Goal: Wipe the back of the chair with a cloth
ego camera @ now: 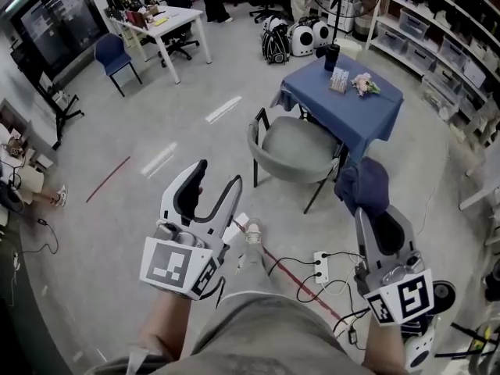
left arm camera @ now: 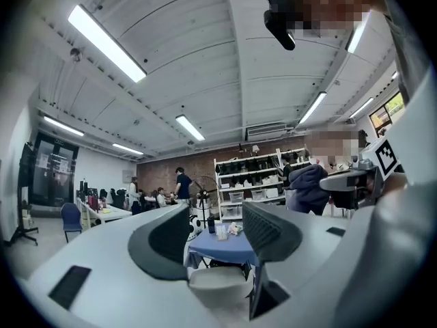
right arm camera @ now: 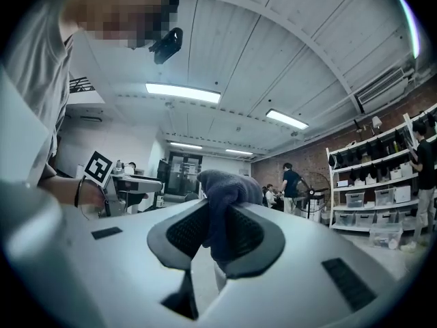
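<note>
The wiping is not yet under way, as far as these views show. The right gripper (ego camera: 375, 223) is pinching a dark blue cloth (ego camera: 362, 184) between its jaws, with the bundle bulging out above the tips. The left gripper (ego camera: 217, 180) is holding its jaws wide apart with nothing between them.

Both are hanging above the floor (ego camera: 156, 209), short of the grey chair (ego camera: 297, 151). Its curved back (ego camera: 254, 141) is facing the person and nothing is touching it. The approach and every wiping stroke seem to be left to do.

The chair is standing on the floor at the near edge of a counter (ego camera: 367, 116) draped in blue, its seat partly tucked under. A dark cup (ego camera: 332, 55) is sitting at the counter's far corner, and pink flowers (ego camera: 364, 84) are lying nearer its right edge. A power strip (ego camera: 320, 266) and its cables are lying on the floor near the person's feet. Shelves (ego camera: 453, 53) are lining the right wall.
</note>
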`<action>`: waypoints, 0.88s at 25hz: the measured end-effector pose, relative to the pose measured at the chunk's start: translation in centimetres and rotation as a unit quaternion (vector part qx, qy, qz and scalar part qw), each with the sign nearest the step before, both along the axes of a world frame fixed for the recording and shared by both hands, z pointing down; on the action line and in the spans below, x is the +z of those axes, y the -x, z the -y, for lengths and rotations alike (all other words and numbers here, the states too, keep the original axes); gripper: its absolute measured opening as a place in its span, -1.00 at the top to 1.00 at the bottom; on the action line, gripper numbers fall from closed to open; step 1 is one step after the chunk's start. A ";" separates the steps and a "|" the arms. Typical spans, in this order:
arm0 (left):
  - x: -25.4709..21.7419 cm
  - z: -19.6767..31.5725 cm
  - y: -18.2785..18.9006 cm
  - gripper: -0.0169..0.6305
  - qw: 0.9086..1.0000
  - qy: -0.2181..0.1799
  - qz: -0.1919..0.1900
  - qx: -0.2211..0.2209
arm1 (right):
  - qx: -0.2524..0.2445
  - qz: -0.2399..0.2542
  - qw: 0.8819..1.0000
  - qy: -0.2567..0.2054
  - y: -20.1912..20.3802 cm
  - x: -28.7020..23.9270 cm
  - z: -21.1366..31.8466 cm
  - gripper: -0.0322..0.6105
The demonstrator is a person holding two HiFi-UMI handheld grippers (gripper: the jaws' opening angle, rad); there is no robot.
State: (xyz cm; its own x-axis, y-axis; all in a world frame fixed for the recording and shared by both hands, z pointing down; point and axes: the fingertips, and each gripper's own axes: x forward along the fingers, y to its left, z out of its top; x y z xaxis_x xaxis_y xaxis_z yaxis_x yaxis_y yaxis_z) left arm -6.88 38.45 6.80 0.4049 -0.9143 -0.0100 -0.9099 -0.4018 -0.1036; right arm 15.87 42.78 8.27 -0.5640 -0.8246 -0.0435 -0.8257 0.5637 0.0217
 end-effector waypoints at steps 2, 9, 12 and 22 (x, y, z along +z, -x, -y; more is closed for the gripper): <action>1.0 2.8 0.7 0.15 1.000 0.018 -0.003 0.001 | 0.004 -0.001 1.000 0.010 0.4 0.6 2.7 0.65; 5.6 14.1 3.3 0.15 0.995 0.098 -0.015 0.016 | 0.025 -0.011 0.998 0.056 2.6 3.6 12.9 0.65; 7.8 19.4 4.1 0.15 0.992 0.125 0.010 0.023 | 0.027 -0.018 0.996 0.084 4.0 5.1 17.5 0.65; 20.4 34.8 6.3 0.15 0.955 0.290 -0.018 0.064 | 0.020 -0.024 0.982 0.187 8.7 11.7 32.7 0.65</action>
State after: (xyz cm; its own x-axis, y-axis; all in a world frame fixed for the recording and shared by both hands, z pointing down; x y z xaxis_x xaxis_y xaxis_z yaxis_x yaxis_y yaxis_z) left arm -13.18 3.68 27.25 0.5222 -0.7129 0.4680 -0.8484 -0.4899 0.2003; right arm 7.16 10.05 19.96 -0.5250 -0.7991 0.2931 -0.8504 0.5068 -0.1415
